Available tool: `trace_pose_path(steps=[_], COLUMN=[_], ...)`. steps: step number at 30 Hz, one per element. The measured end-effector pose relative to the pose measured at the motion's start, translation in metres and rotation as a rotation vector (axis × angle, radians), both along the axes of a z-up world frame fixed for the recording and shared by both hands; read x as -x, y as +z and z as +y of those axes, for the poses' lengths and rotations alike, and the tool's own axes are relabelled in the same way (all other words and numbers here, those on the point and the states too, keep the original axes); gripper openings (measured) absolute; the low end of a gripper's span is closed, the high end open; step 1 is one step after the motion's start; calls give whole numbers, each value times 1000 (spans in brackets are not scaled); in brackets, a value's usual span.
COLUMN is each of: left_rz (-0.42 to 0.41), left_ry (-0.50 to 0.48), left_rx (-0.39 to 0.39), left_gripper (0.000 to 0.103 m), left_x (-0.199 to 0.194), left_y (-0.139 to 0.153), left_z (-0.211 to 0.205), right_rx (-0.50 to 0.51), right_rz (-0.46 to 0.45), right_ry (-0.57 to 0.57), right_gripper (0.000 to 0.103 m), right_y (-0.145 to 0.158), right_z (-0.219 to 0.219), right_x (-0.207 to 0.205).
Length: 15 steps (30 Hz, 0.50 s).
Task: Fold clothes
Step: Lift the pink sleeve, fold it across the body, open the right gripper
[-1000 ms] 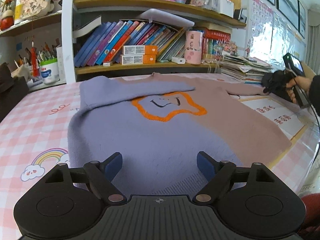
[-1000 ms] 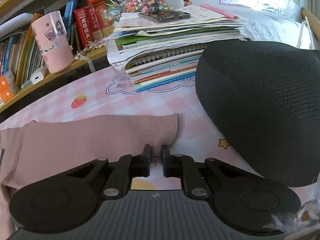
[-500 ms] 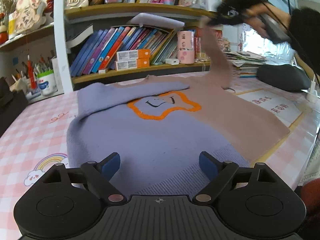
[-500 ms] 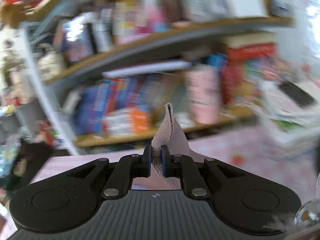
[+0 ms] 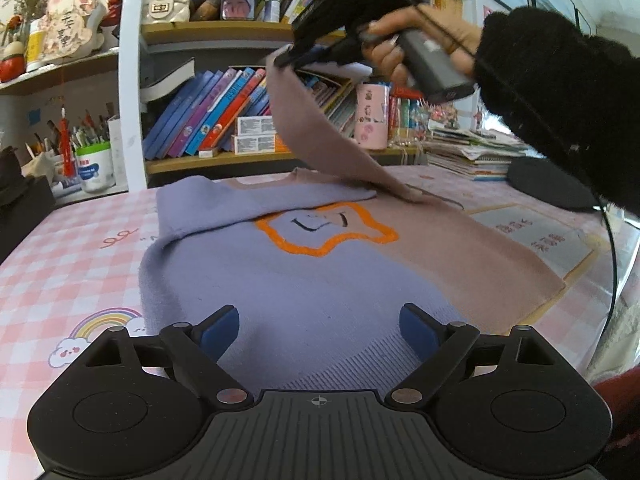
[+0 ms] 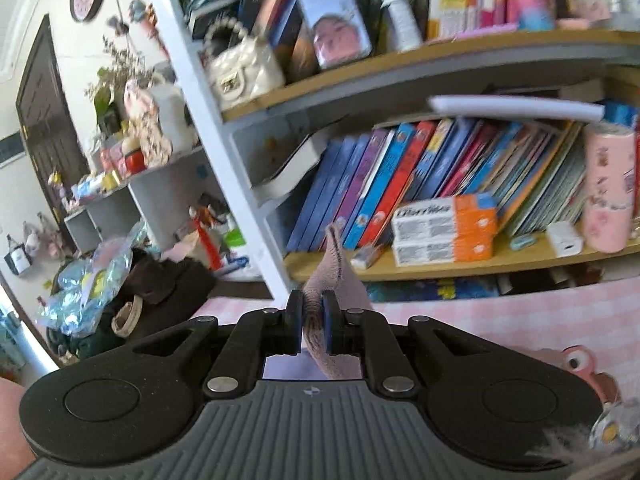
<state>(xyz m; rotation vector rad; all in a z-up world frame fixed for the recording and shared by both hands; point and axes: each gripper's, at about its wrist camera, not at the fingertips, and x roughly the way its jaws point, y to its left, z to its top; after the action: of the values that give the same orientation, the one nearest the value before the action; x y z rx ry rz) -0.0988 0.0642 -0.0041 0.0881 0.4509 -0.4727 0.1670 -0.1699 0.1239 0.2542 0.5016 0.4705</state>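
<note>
Covering most of the pink checked tablecloth (image 5: 60, 264), the sweater (image 5: 304, 280) lies flat, lilac on its left half and dusty pink on its right, an orange star outline at the chest and its lilac sleeve (image 5: 240, 204) folded across. I note my right gripper (image 5: 296, 54) clamped on the pink sleeve (image 5: 312, 136), holding its cuff up before the bookshelf (image 5: 224, 160). My left gripper (image 5: 320, 332) hovers over the hem, jaws just widened, nothing between them.
</note>
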Motion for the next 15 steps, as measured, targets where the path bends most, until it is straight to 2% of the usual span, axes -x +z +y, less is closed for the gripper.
trace_pose_path(steps=[7,10,11,13,15], left_rz=[-2,-6,-8,-13,-19], left_ry=[3,1,2,8,19], left_rx=[17,15,13,12,19], left_gripper=[90,90,90,90,90], left_x=[1,2,2,3,4], left_y=[2,3,3,5,6], left_z=[3,3,3,5,10], right_rx=[3,-23,-36,-24,51], right_rz=[83,102,106,124,140], right_ry=[15,20,26,52,86], right_gripper=[11,27,36,38,38], right_y=[-25,-28,-27,-25,-23], right_z=[18,15,13,11,9], right_x=[-14,-13,-11,-4,12])
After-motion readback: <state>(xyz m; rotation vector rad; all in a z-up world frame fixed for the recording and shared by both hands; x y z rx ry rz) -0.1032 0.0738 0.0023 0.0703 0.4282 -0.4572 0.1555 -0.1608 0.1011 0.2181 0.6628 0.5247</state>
